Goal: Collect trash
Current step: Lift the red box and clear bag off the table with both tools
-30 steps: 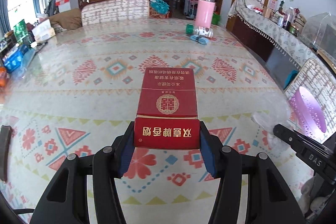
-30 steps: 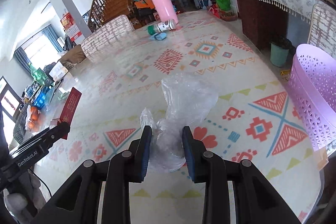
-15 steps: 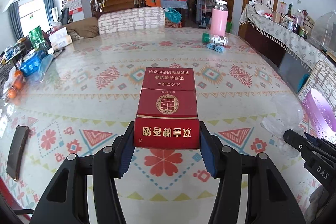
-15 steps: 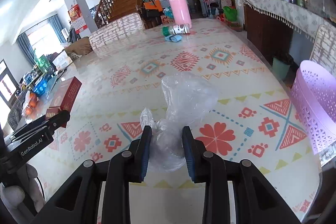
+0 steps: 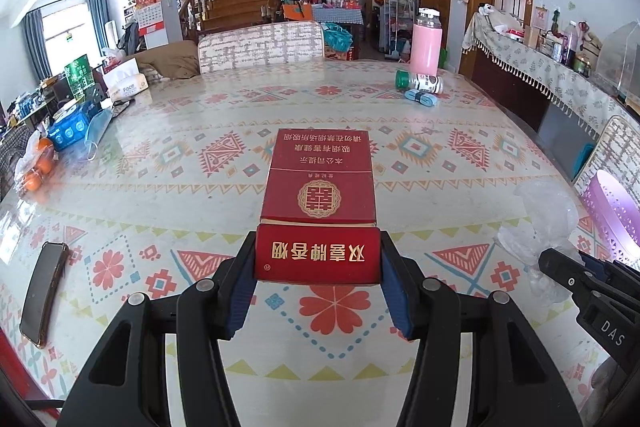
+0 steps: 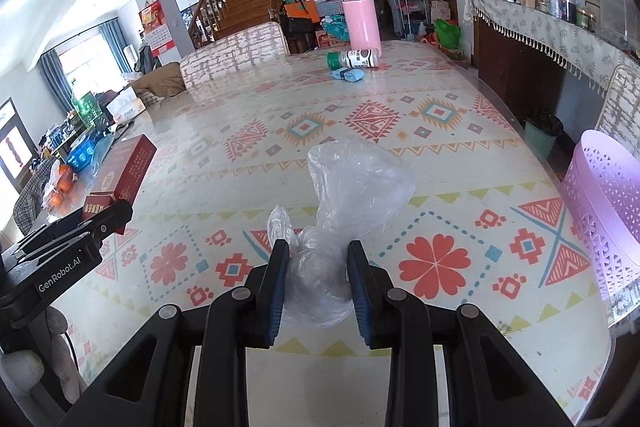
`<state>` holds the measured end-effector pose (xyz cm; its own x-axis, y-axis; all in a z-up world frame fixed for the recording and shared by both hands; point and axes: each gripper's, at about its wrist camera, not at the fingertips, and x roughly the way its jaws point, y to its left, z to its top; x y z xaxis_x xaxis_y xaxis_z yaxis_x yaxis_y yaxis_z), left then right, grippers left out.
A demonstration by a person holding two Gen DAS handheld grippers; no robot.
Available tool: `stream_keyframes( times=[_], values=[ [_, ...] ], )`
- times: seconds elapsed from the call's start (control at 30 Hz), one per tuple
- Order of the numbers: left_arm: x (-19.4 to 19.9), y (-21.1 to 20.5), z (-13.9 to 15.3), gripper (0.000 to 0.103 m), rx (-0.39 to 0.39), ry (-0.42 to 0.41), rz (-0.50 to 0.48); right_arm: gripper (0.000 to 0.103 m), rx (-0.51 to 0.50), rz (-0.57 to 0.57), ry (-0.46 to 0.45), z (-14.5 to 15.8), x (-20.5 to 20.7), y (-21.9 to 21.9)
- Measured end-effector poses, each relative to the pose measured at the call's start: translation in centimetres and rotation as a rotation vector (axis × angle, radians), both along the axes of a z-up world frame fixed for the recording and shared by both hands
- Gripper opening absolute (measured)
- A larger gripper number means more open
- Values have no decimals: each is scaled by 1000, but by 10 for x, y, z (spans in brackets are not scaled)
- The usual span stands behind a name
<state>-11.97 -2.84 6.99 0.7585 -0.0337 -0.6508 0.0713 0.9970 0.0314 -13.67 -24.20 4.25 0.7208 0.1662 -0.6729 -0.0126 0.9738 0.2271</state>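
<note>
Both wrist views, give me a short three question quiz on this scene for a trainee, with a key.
1. True or false: the left gripper grips a long red cardboard carton.
2. What does the right gripper hold? A) clear crumpled plastic bag B) pink bottle C) black phone
3. Which side of the right wrist view shows the lilac perforated plastic basket?

Key: 1 true; 2 A; 3 right.

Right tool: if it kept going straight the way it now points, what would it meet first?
The right tool, shut on the clear plastic bag, points down at the patterned table. Its line seems to meet bare tabletop first; the lying bottle and pink flask stand farther on. Depth is uncertain.
</note>
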Motion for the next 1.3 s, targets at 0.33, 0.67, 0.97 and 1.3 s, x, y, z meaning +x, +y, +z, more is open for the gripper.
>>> stream_keyframes(
  times=[0.33, 0.67, 0.97, 1.3],
  values=[
    [0, 2, 1, 55, 3, -6, -4, 32, -12, 9, 1, -1, 3, 7],
    [-6, -5, 4, 55, 10, -21, -24, 32, -6, 1, -3, 0, 4, 4],
    [-5, -14, 4, 55, 18, -19, -42, 32, 4, -10, -6, 1, 2, -3],
    [-5, -22, 3, 55, 26, -13, -56, 32, 15, -26, -9, 0, 1, -13]
  ],
)
